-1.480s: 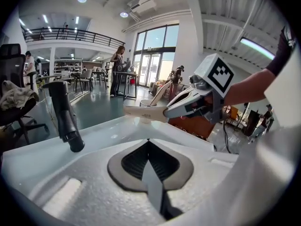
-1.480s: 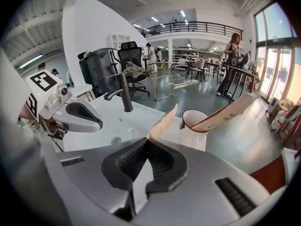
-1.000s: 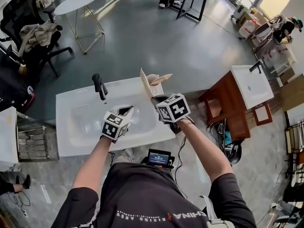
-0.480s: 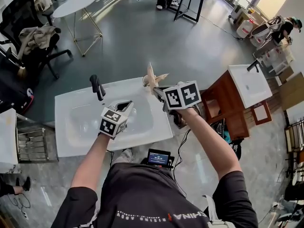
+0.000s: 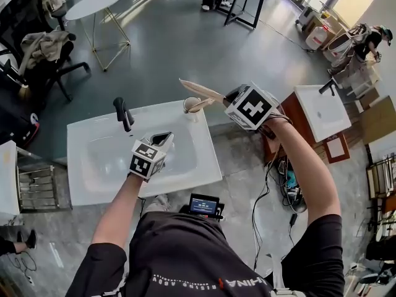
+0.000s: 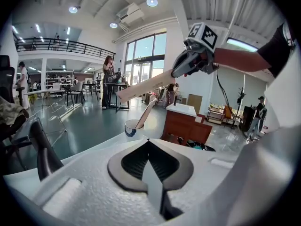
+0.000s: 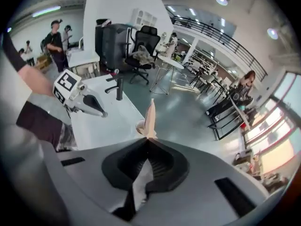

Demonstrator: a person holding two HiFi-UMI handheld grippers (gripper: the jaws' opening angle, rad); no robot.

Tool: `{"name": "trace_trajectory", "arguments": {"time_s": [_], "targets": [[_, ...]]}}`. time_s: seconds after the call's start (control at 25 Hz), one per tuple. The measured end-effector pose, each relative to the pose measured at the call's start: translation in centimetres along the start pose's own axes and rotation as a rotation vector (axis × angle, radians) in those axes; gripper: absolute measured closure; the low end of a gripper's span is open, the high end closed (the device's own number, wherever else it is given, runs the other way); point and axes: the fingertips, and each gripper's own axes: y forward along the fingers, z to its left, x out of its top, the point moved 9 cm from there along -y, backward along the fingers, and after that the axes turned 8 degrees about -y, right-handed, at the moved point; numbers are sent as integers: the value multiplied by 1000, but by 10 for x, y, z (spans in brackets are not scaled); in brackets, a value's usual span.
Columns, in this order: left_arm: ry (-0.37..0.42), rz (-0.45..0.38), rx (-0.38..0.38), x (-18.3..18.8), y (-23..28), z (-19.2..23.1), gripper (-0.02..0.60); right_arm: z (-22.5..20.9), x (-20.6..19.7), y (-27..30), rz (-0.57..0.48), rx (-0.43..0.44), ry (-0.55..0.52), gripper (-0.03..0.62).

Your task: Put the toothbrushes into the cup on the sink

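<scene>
Step in hand: carrying a toothbrush to the cup; as I judge it, the drop-in has not yet begun.
Right hand-held gripper [image 5: 230, 96]: raised above the far right corner of the sink [image 5: 86, 184], jaws pressed together on one end of a pale toothbrush [image 5: 201, 90].
Held toothbrush: it juts out sideways from the jaws, nearly level, and its free end reaches over and past the cup [image 5: 192, 106]. In the right gripper view the toothbrush [image 7: 150, 117] lines up right over the cup [image 7: 140, 126].
Cup: stands upright on the back right corner of the sink, well to the right of the black tap [image 5: 124, 113].
Already done: a second toothbrush [image 5: 203, 103] leans in the cup, its top tipped to the right.
Left hand-held gripper [image 5: 162, 139]: hovers over the basin, jaws together with nothing between them, and plays no part for now.
Next move calls for: tipping the held toothbrush until its free end points down, bringing that end over the cup's mouth on the side left clear by the leaning one, lowering it in, then parting the jaws.
Watch for: the long handle nudging the cup or the leaning toothbrush, since the cup sits near the sink's edge.
</scene>
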Motion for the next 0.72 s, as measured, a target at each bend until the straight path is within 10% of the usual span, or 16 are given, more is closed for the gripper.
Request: {"name": "trace_trajectory", "arguments": {"time_s": [0.36,0.72], "targets": [[-35,0,-2,-2,8,19,572,-32,13,10,216,-197,-462,583],[-82,17,12,-14,9,49,572,-34,35,39,327,-220,-746,583]]}}
